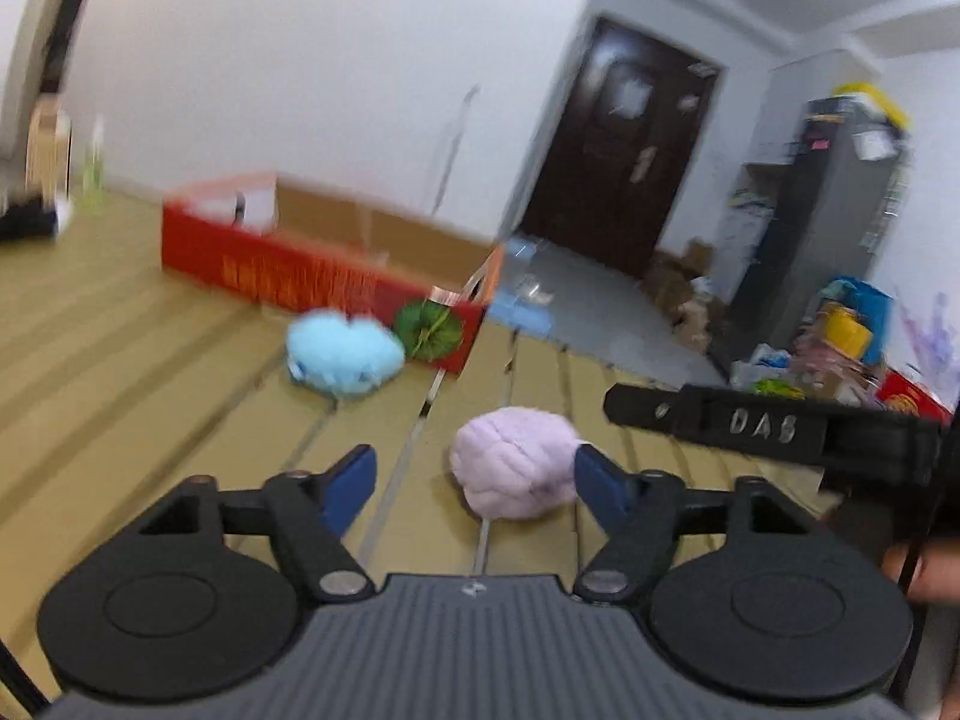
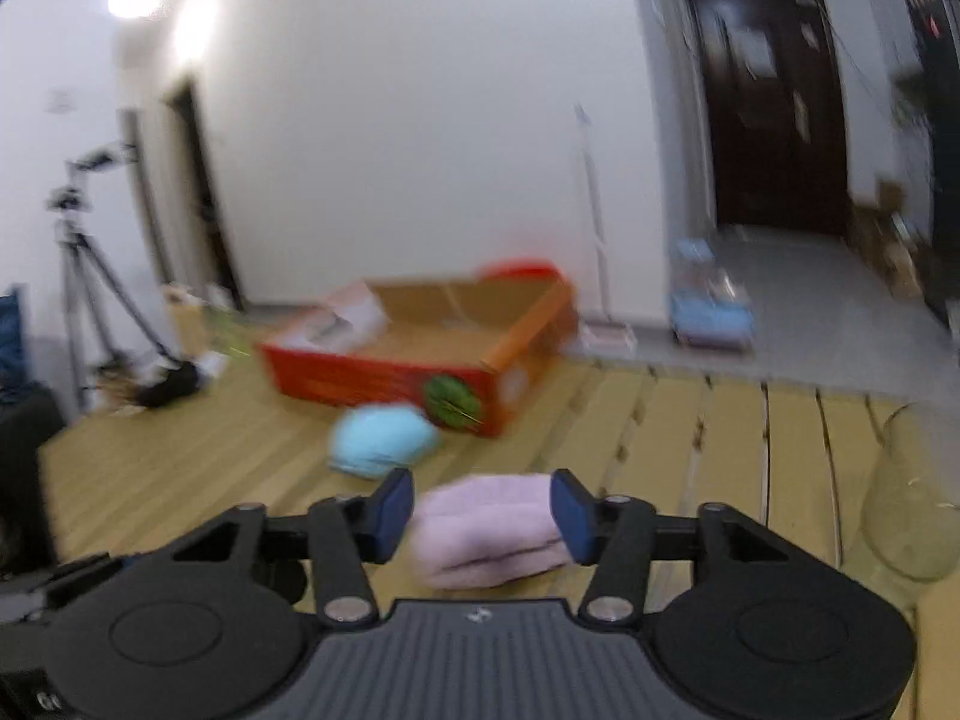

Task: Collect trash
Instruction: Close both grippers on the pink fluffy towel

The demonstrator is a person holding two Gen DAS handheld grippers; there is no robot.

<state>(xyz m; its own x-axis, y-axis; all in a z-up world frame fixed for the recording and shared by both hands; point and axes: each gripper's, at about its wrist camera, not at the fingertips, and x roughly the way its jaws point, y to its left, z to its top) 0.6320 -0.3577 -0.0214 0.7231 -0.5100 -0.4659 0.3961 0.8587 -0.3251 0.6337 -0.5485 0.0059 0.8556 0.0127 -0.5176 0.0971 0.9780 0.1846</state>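
A pink fluffy ball [image 1: 513, 468] lies on the yellow slatted floor, just ahead of both grippers. My left gripper [image 1: 474, 462] is open, and the ball sits near its right pad without being pressed. My right gripper [image 2: 482, 483] is open too; the pink ball [image 2: 492, 534] shows through the gap beyond its blue pads. The right gripper's black side [image 1: 774, 426] reaches in from the right, its tip short of the ball. A light blue fluffy ball [image 1: 342, 354] rests farther on, against an open red cardboard box [image 1: 312, 282], also seen in the right wrist view [image 2: 384, 378].
A clear glass vessel [image 2: 906, 498] stands on the floor at the right. A tripod [image 2: 84, 276] is at the far left. Bags and clutter [image 1: 840, 330] sit by a grey cabinet [image 1: 840, 210]. A dark door [image 2: 774, 108] and a blue tray [image 2: 711, 312] lie beyond.
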